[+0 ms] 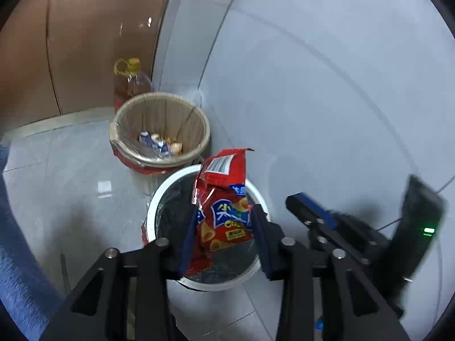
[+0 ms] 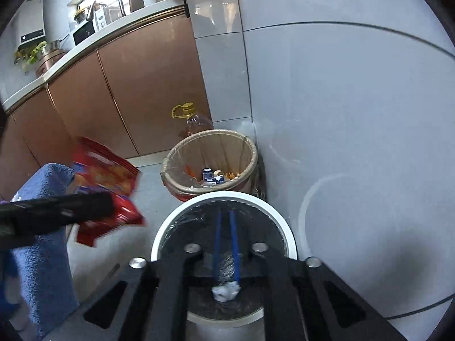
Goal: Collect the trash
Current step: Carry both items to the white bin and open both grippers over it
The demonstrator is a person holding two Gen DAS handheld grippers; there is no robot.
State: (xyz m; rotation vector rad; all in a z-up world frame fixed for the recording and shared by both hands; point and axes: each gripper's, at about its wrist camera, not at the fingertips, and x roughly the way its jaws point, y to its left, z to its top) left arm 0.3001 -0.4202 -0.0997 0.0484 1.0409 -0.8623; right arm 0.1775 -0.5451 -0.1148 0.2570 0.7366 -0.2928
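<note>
My left gripper (image 1: pixel 223 227) is shut on a red snack bag (image 1: pixel 224 199) and holds it upright over the white-rimmed bin (image 1: pixel 159 193) lined with a black bag. In the right wrist view the same bag (image 2: pixel 108 176) shows blurred at the left, held by the left gripper. My right gripper (image 2: pixel 226 244) is shut on a small crumpled white wad (image 2: pixel 226 291), which sits low between the blue pads (image 2: pixel 234 241), right above the white-rimmed bin (image 2: pixel 287 230). The right gripper also shows in the left wrist view (image 1: pixel 327 216).
A second bin (image 1: pixel 162 130) with a beige liner holds a blue carton and scraps, behind the white one; it also shows in the right wrist view (image 2: pixel 210 164). An oil bottle (image 1: pixel 130 82) stands behind it by brown cabinets (image 2: pixel 128 85). A grey tiled wall (image 2: pixel 341 113) is at the right.
</note>
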